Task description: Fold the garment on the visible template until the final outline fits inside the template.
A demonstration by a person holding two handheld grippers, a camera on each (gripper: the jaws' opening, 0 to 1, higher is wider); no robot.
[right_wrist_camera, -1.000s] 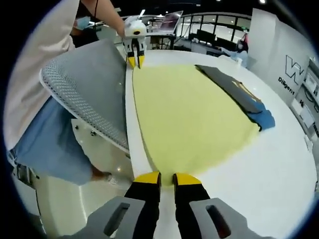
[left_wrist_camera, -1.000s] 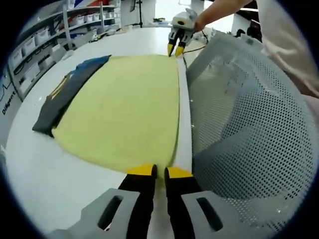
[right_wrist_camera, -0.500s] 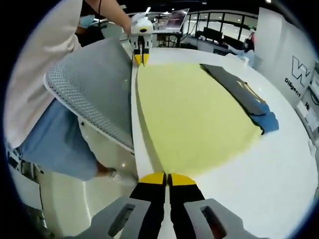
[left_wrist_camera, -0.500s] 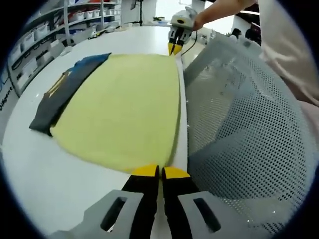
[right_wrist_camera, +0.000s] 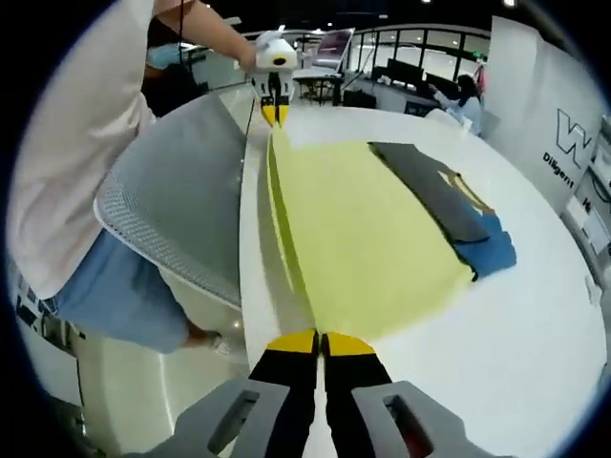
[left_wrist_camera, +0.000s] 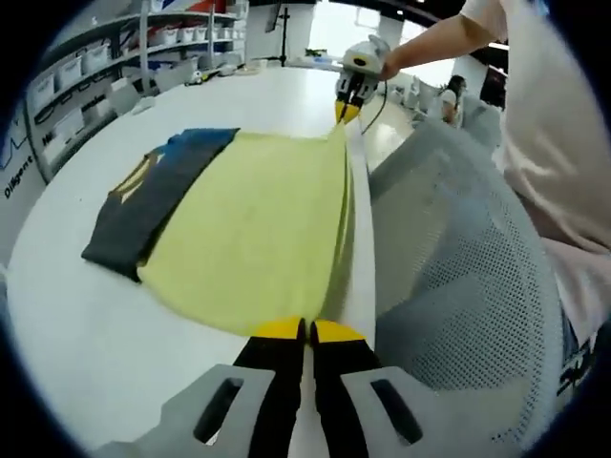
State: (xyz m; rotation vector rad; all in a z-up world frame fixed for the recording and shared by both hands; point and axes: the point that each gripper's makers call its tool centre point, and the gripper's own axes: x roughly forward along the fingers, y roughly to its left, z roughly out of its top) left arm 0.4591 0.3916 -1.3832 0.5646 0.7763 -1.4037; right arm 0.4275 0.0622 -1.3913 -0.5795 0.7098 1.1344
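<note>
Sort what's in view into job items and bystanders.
Job: yellow garment, left tongs and right tongs, each shut on a near-edge corner; white table.
Bystanders: dark folded garment, grey mesh chair, shelving.

A white wall panel [right_wrist_camera: 571, 143] carries a large "W" with "Dilgent" beneath; "Dilgen" also shows on a cabinet [left_wrist_camera: 21, 153], partly cut off.

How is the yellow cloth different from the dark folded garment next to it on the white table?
The yellow cloth is spread wide; the dark garment is a narrow folded strip. The yellow cloth's near edge is lifted, pinched by the left gripper and right gripper; the dark garment lies flat, untouched. Both rest on the white table.
</note>
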